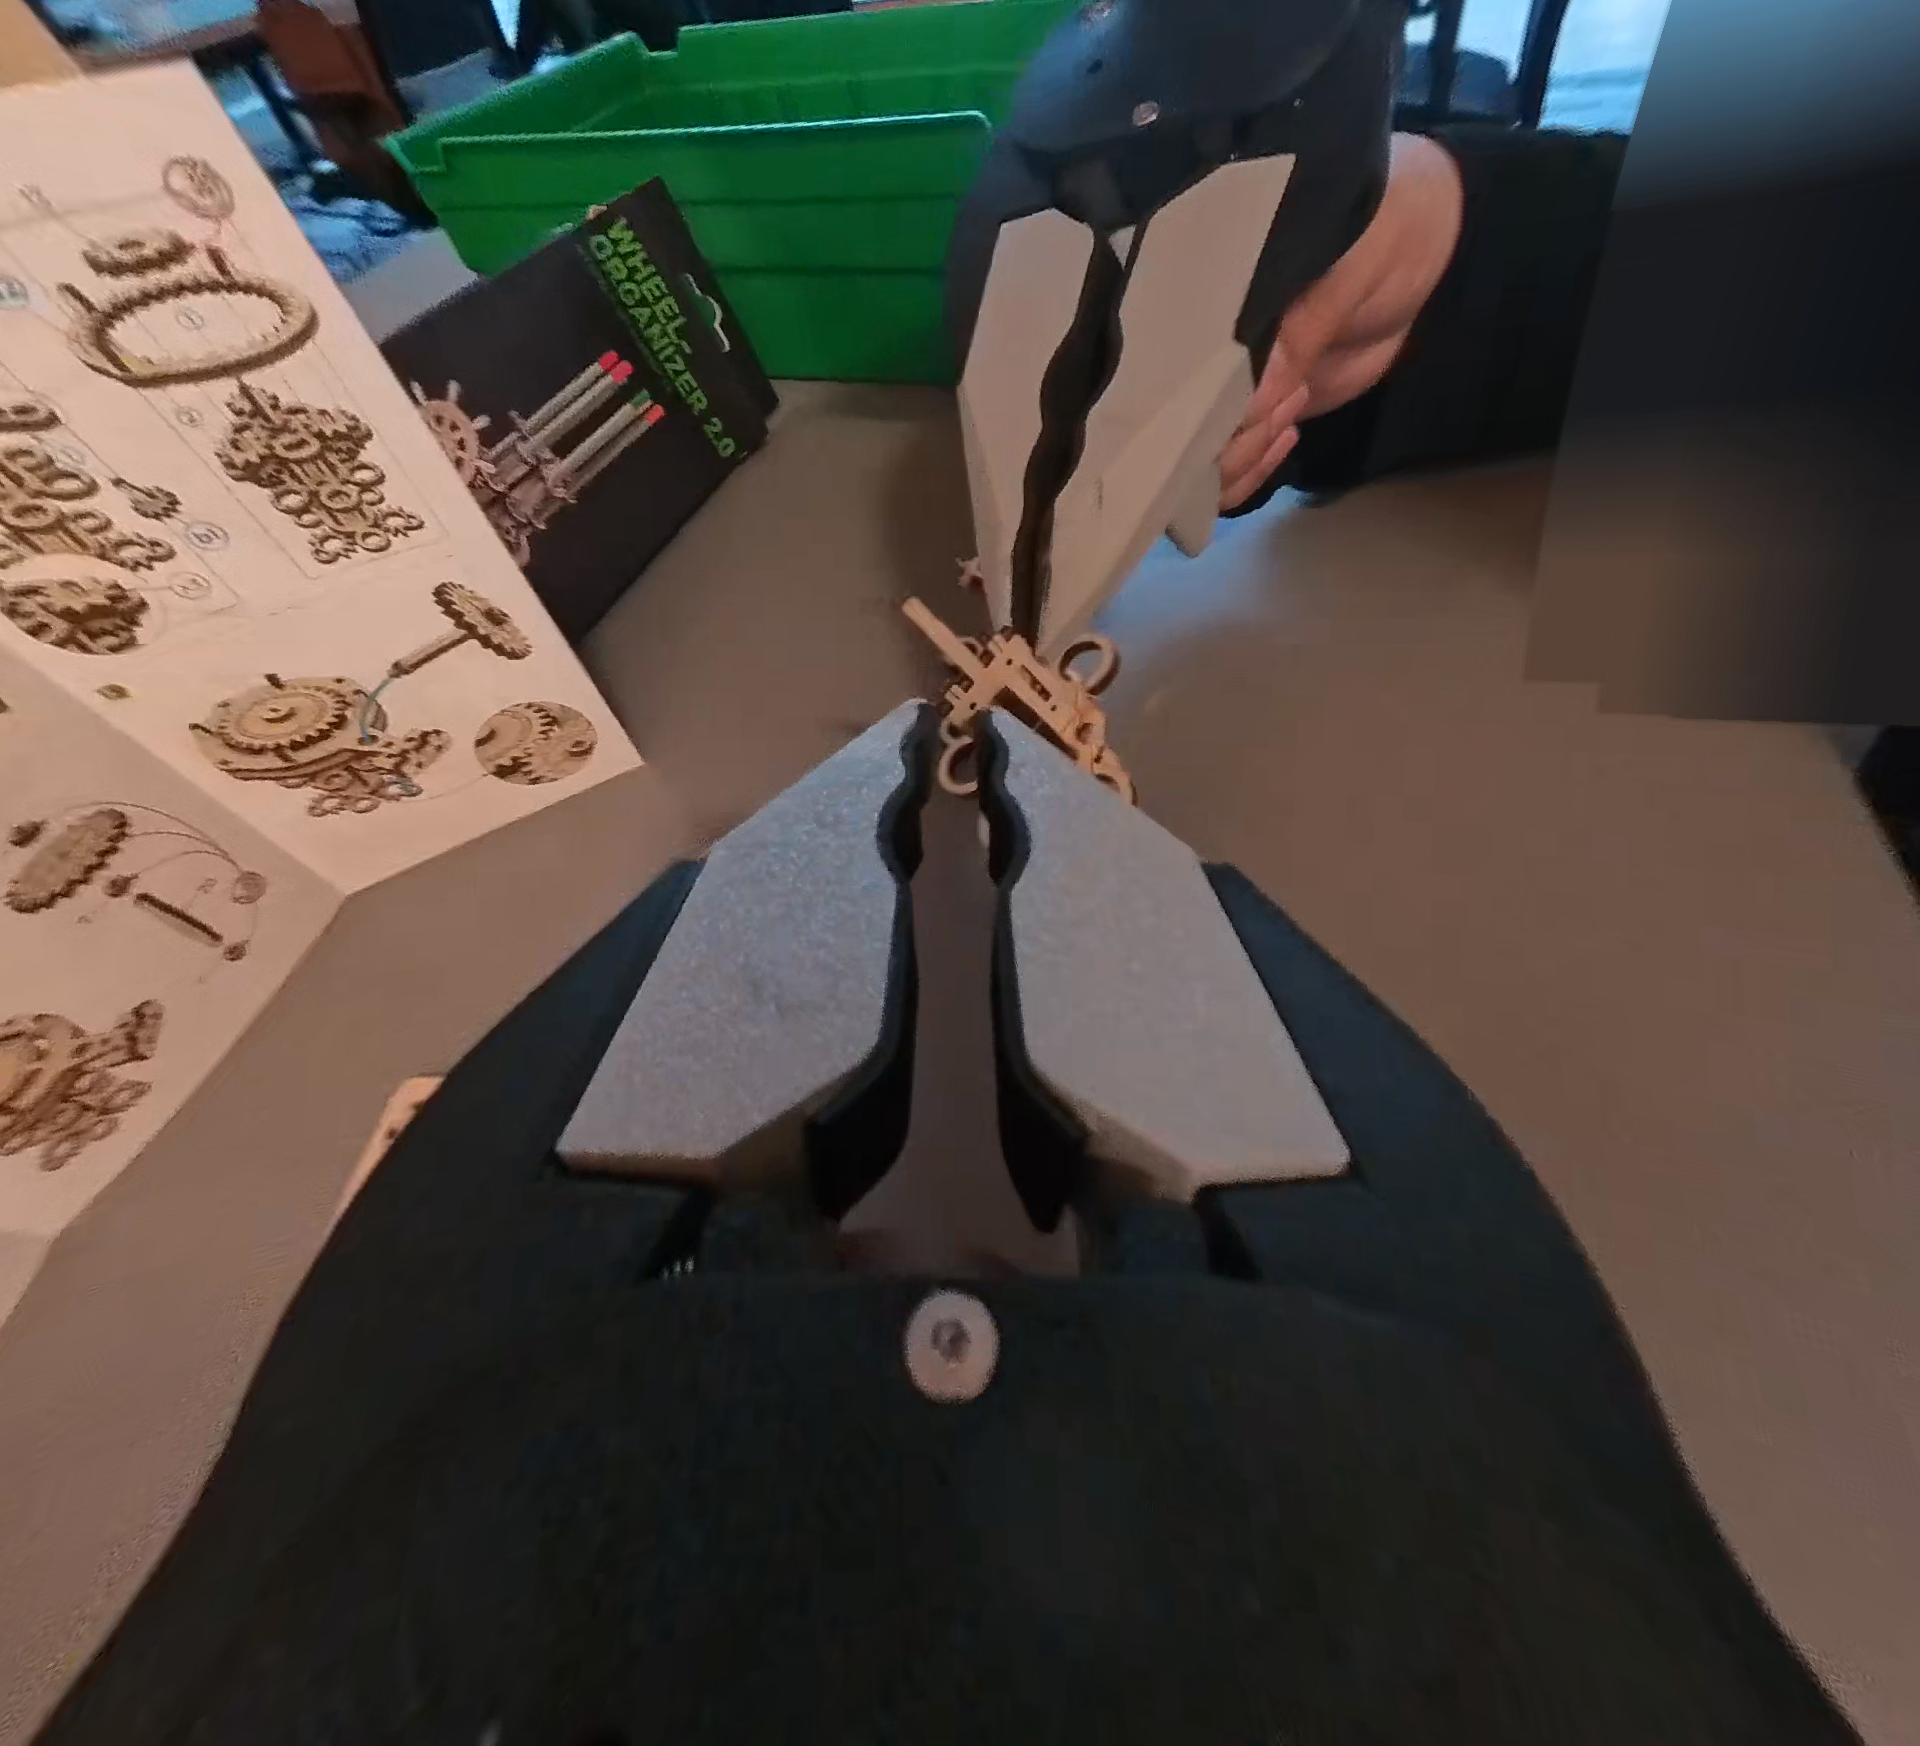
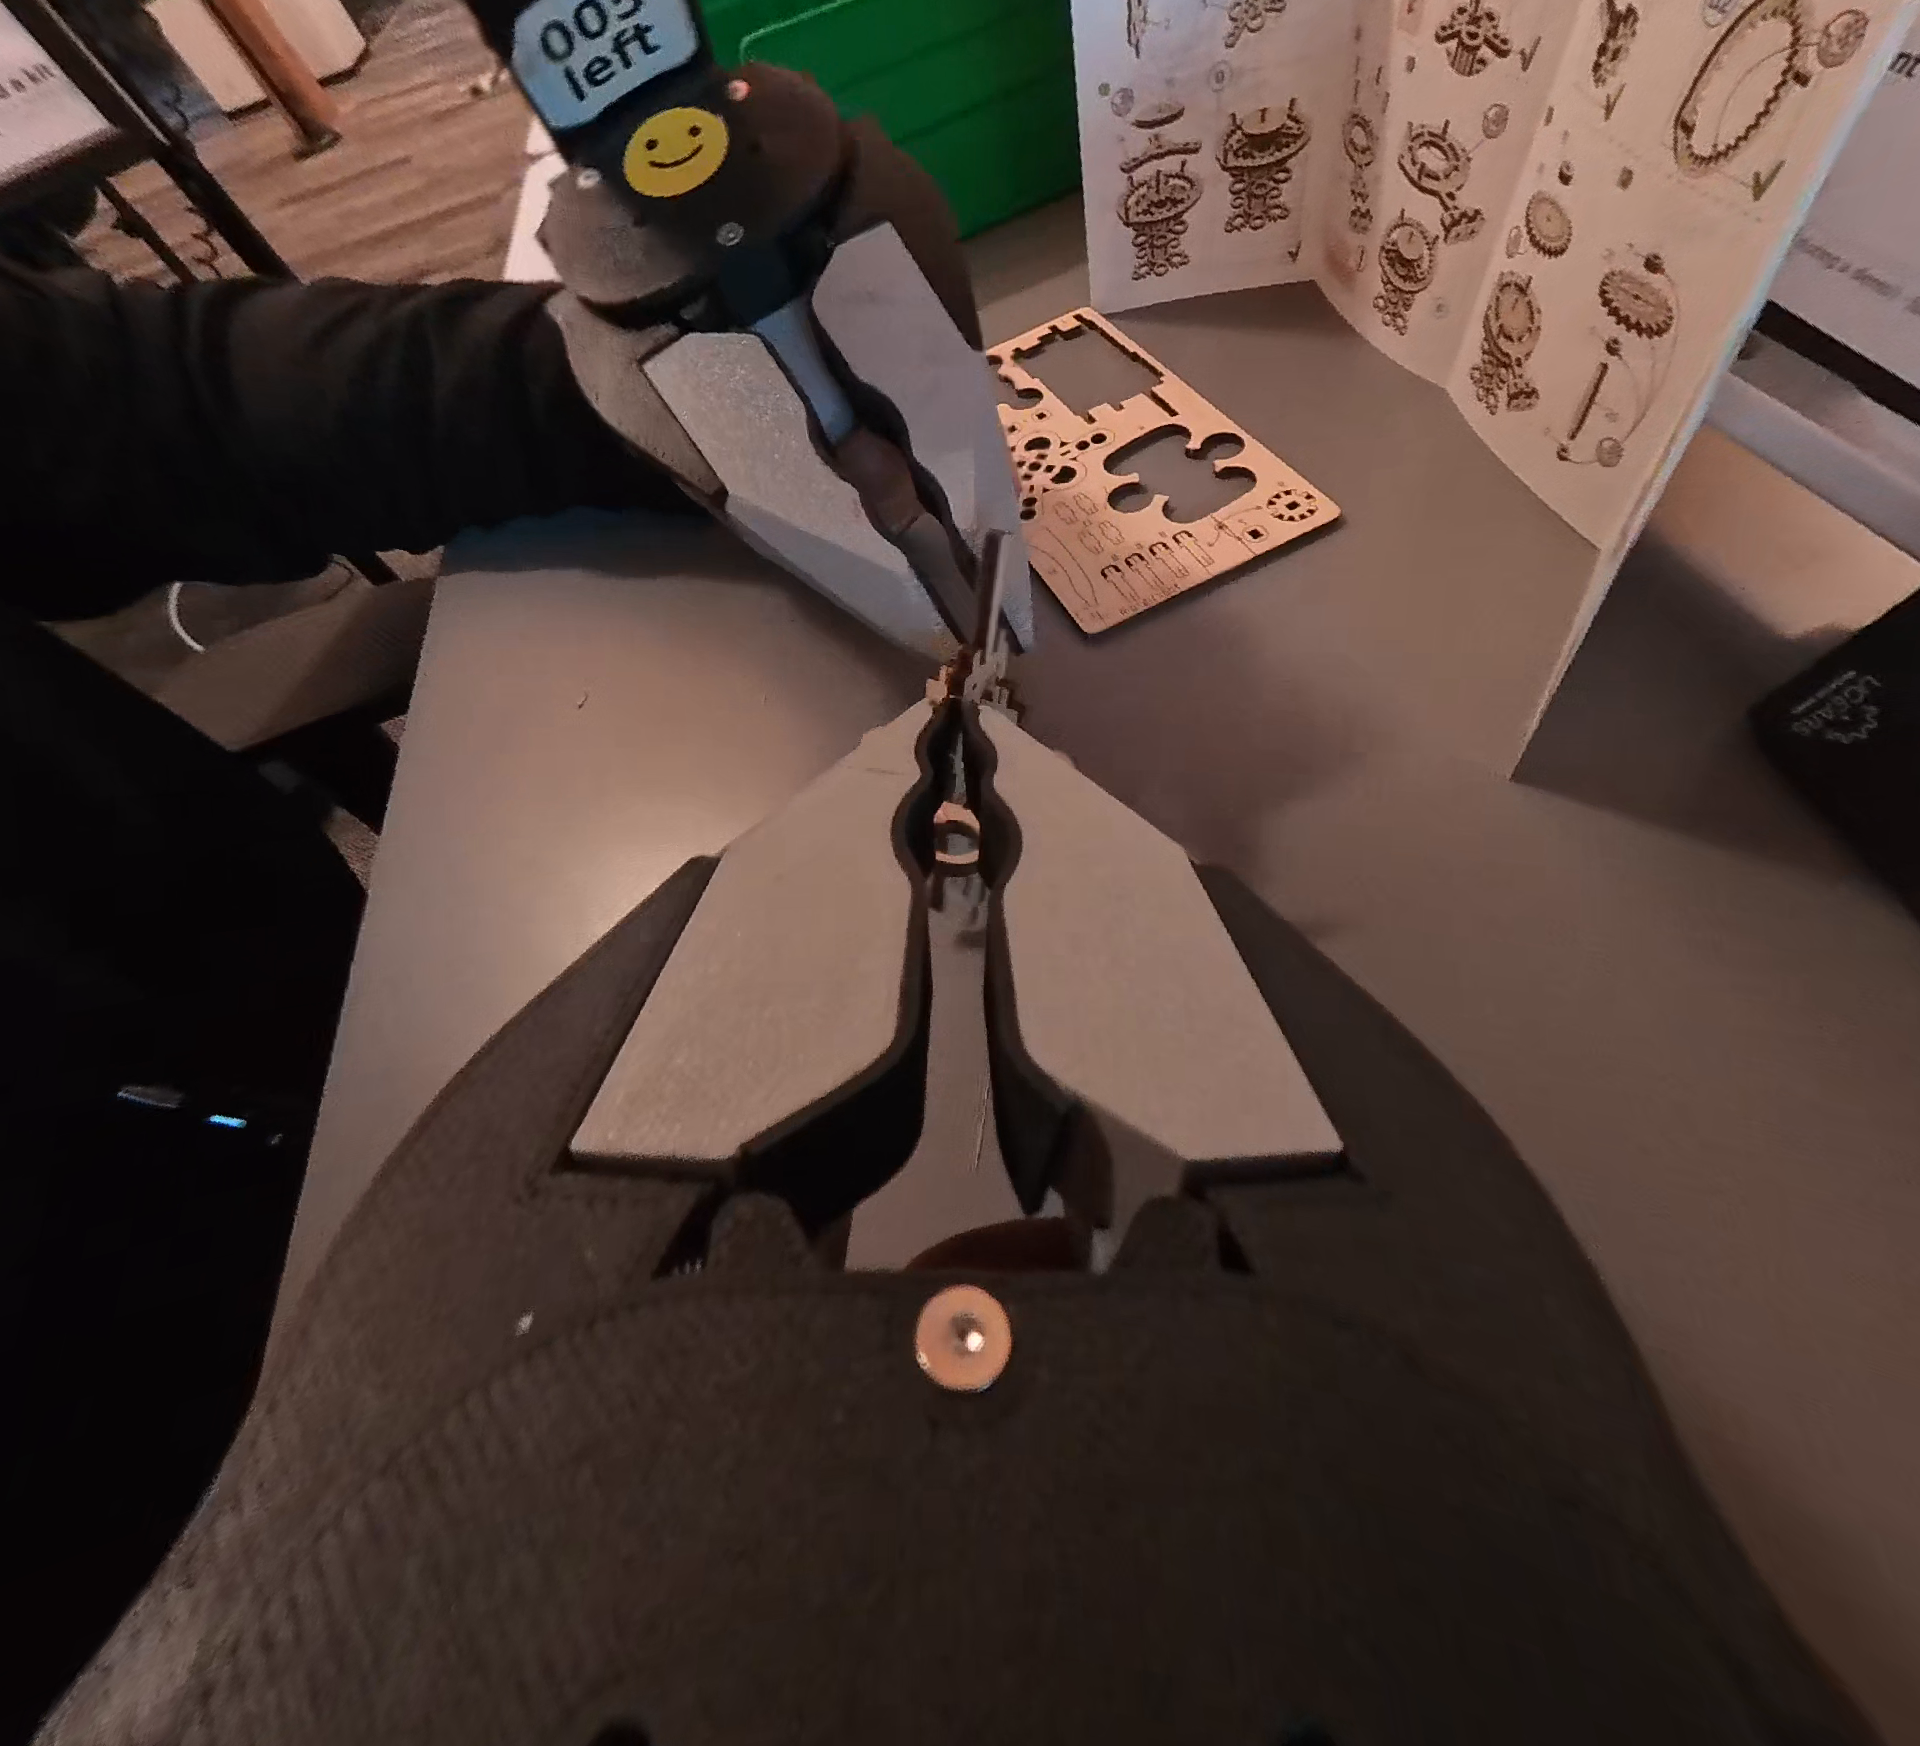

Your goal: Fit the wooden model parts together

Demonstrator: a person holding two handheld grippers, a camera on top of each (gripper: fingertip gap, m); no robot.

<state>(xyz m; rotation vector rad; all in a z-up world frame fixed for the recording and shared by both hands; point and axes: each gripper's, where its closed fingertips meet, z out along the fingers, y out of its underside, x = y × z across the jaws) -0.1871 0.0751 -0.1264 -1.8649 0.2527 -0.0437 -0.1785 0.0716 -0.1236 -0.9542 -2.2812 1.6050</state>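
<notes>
A small pale wooden assembly of rings and notched strips hangs just above the grey table. My right gripper comes down from above and is shut on its top. My left gripper is shut on a ring-ended wooden part at the assembly's near side. In the right wrist view, my right gripper clamps a wooden piece with a ring between its fingers. The left gripper reaches in from the upper left, its tips meeting the wooden bits at the right gripper's tips.
A folded instruction sheet stands at the left, also seen in the right wrist view. A black kit box leans on a green bin. A punched-out wooden sheet lies on the table. A black booklet lies at the right. Left and right tips are no more than a few centimetres apart.
</notes>
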